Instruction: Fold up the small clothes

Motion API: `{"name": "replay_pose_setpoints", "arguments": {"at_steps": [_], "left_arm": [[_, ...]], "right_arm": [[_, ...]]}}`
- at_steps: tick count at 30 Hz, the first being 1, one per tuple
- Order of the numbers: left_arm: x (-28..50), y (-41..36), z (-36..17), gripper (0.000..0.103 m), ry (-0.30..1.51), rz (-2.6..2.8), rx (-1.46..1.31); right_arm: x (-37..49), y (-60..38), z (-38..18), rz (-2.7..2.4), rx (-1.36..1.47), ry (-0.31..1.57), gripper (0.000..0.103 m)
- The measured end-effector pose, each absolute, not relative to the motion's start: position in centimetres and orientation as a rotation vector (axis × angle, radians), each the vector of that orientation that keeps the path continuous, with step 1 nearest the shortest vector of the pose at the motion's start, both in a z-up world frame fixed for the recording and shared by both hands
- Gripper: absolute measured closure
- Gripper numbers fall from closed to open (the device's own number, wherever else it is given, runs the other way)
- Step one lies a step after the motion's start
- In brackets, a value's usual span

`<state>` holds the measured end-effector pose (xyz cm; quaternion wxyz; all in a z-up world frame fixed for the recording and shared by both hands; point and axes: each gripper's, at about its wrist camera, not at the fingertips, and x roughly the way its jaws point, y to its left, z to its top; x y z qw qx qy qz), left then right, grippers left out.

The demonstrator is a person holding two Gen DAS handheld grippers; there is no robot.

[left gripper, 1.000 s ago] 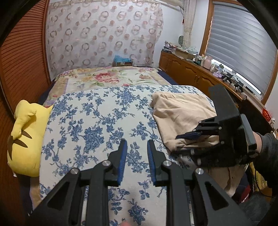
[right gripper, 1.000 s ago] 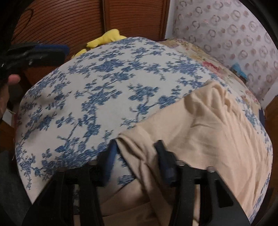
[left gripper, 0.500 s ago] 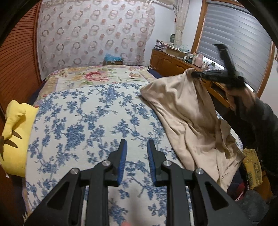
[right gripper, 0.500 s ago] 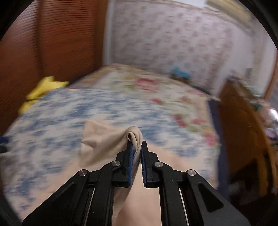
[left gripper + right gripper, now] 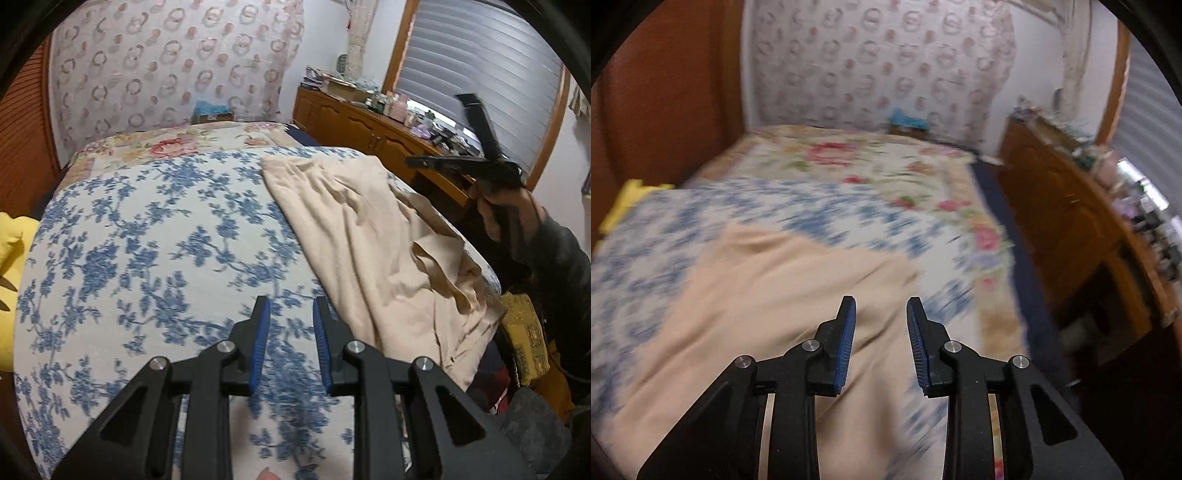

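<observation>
Lying spread on the blue-flowered bedspread (image 5: 147, 258), the beige garment (image 5: 369, 236) is seen whole only in the left wrist view, ahead and to the right of the left gripper (image 5: 289, 325), with one end draped over the bed's edge. The right gripper (image 5: 443, 160) and the hand (image 5: 506, 210) holding it are also shown only there, raised above the garment's far side. In the blurred right wrist view the garment (image 5: 768, 295) is seen below and ahead of the right gripper (image 5: 881, 321). Half a second ago a fold of the cloth was pinched and lifted; it has since dropped flat. The right jaws have just been opening and now stand narrowly apart, with nothing between them. The left jaws are set narrowly apart and are empty.
</observation>
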<state>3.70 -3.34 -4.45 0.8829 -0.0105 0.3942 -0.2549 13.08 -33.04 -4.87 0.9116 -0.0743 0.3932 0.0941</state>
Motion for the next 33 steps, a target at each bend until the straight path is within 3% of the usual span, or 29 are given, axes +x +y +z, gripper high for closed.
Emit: {"name": "replay_pose_setpoints", "arguments": {"at_steps": [5, 15, 16, 17, 20, 33], "left_arm": [[2.9, -5.5, -5.0, 0.082, 0.843, -0.579, -0.005], [1.1, -8.8, -6.8, 0.082, 0.894, -0.625, 0.046], [1.0, -9.0, -6.9, 0.082, 0.898, -0.625, 0.050], [0.9, -9.1, -6.9, 0.082, 0.901, -0.625, 0.051], [0.8, -9.2, -7.1, 0.082, 0.908, -0.623, 0.059], [1.1, -9.7, -7.2, 0.082, 0.927, -0.622, 0.055]], "right_arm": [[7.6, -29.2, -7.0, 0.340, -0.208, 0.877, 0.067], [4.7, -27.1, -10.8, 0.401, -0.267, 1.005, 0.066], [4.5, -27.3, -10.7, 0.405, -0.274, 1.004, 0.074], [4.1, -27.4, -10.7, 0.416, -0.283, 1.002, 0.087], [2.4, -28.3, -9.9, 0.441, -0.312, 0.967, 0.098], [-2.7, -35.6, -6.2, 0.389, -0.276, 0.872, 0.102]]}}
